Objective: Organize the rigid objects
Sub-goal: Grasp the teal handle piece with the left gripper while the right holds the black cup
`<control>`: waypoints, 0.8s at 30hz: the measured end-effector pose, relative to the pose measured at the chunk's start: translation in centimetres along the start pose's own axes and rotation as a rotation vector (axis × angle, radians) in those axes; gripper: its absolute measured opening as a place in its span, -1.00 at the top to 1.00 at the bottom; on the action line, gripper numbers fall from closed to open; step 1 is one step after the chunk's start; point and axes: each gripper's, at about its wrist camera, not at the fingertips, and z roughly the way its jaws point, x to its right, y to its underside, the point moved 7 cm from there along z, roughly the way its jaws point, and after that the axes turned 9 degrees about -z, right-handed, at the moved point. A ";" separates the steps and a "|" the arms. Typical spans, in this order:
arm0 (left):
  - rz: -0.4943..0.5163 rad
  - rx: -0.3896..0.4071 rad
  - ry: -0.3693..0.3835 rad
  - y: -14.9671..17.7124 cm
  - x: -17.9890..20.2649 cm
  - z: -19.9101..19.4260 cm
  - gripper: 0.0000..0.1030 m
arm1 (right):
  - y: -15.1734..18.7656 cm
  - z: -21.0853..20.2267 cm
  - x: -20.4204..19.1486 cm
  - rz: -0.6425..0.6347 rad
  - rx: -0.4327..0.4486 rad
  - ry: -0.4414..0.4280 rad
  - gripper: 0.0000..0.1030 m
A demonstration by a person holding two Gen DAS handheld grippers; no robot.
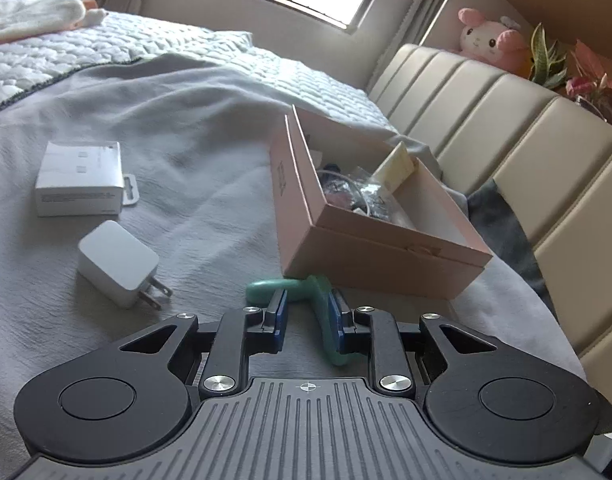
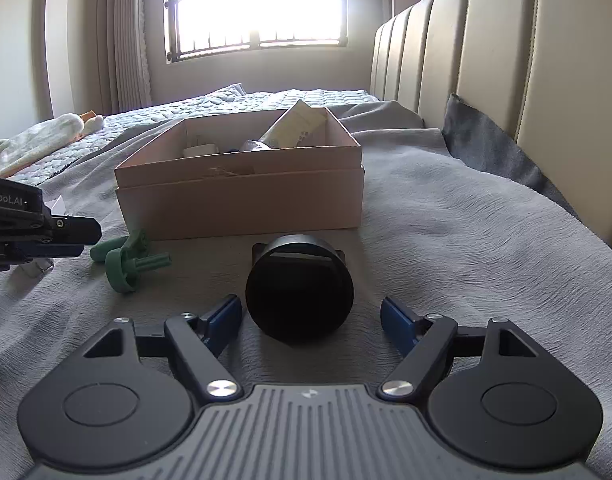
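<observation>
Green plastic part (image 1: 324,320): seen low in the centre of the left wrist view, lying on the grey blanket (image 1: 186,152) just before the box; a disc with a ribbed stem, resting against a second green piece (image 1: 266,289).
Left gripper (image 1: 309,322): fingers are set either side of the green part's disc; the right pad appears to touch it, a gap is seen at the left pad, so no clench is judged yet.
Black round object (image 2: 300,298): found at the centre of the right wrist view, on the blanket, near the box front.
Right gripper (image 2: 311,320): held wide and released, one finger to each side of the black object, nothing touched.
Pink cardboard box (image 1: 382,258): open, right of centre; a cable, wrappers and a yellow packet (image 2: 294,126) are already stowed inside.
White charger (image 1: 118,264): left of frame, outside the box.
White carton (image 1: 80,178): upper left, outside the box.
Progress: judged partly done; four or five loose items remain to be boxed.
</observation>
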 end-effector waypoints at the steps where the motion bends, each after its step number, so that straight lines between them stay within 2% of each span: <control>1: 0.021 -0.007 -0.003 0.1 0.4 0.5 0.53 | 0.0 0.0 0.0 0.000 0.000 0.000 -0.51; 7: 0.220 0.010 -0.087 1.1 2.5 2.5 0.40 | 0.0 0.1 0.1 0.001 -0.011 0.002 -0.51; 13: 0.324 0.019 -0.057 1.4 2.1 1.6 0.39 | -0.5 -2.2 -0.7 -0.077 0.013 0.021 -0.51; 15: 0.314 0.009 -0.039 1.3 1.6 1.1 0.37 | -0.3 -3.0 -0.9 -0.081 0.019 0.020 -0.51; 20: 0.169 -0.091 -0.017 1.1 1.3 2.2 0.39 | 0.1 -3.9 -0.9 -0.048 0.010 0.043 -0.51; 22: 0.151 -0.104 -0.027 1.0 1.5 3.3 0.37 | 0.2 -4.4 -1.1 -0.037 -0.001 0.037 -0.51; 24: 0.155 -0.090 -0.036 1.0 1.6 3.9 0.47 | 0.3 -5.0 -1.3 -0.042 -0.001 0.033 -0.51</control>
